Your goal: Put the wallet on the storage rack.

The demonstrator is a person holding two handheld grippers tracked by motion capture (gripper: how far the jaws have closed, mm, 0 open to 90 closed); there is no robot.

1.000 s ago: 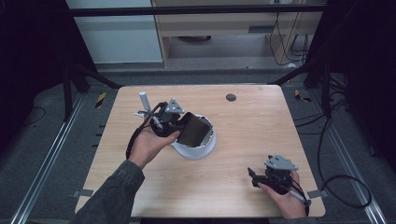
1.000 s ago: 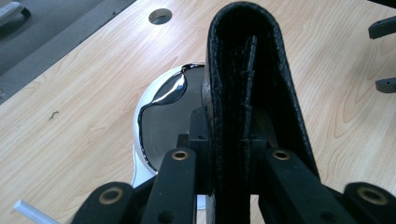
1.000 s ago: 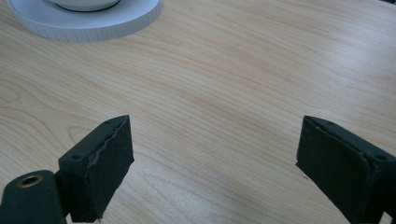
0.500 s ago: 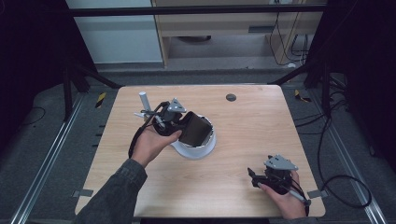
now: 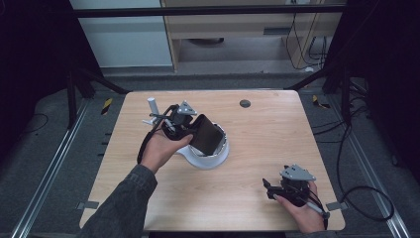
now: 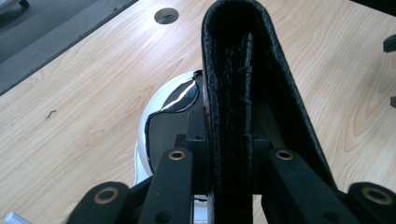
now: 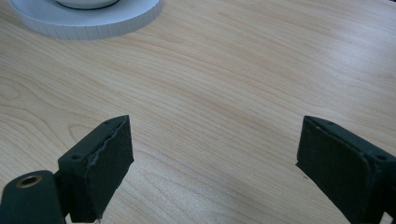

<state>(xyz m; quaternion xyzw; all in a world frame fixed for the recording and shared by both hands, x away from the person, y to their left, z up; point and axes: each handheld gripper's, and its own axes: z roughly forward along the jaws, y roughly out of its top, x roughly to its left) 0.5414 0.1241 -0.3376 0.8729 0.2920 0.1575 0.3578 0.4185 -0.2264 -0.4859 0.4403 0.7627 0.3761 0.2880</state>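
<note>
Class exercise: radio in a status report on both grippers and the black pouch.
Left gripper shut on black pouch, held over white dish. Right gripper open, idle above bare table. Nothing in the way.

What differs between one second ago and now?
Hardly anything has visibly moved. The left gripper stays clamped on the black leather case over the white dish. The right gripper rests open near the table's front right corner, as before.
</note>
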